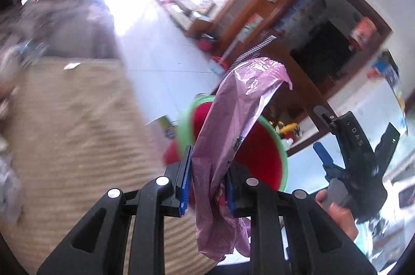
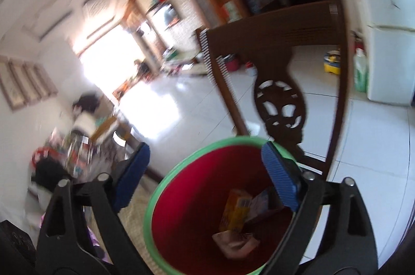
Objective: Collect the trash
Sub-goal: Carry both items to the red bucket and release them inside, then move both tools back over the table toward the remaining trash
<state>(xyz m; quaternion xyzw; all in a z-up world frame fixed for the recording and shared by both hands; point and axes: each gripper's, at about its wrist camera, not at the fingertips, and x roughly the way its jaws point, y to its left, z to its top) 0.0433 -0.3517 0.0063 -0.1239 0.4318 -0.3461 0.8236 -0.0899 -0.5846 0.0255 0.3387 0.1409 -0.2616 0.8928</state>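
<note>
Two blue-padded fingers of the left gripper (image 1: 207, 180) are seen pressed together on a pink plastic wrapper (image 1: 233, 124), which is clamped near its lower part; its upper end arches up and over to the right, while its tail hangs below the pads. Just behind the wrapper, a red bin with a green rim (image 1: 259, 153) is seen on the floor, beside a woven beige mat (image 1: 77, 135). At the right edge of that view the right gripper (image 1: 359, 142) is visible, gripped by a hand (image 1: 339, 212).

From the right wrist, the right gripper (image 2: 205, 171) is held with its fingers spread wide apart and nothing between them, directly above the bin (image 2: 153, 199). Inside the bin an orange carton (image 2: 234, 210), a bluish packet (image 2: 262, 202) and a crumpled wrapper (image 2: 233, 243) are lying. Beyond the bin a carved dark wooden chair (image 2: 280, 103) stands on white floor tiles (image 2: 376, 145).
</note>
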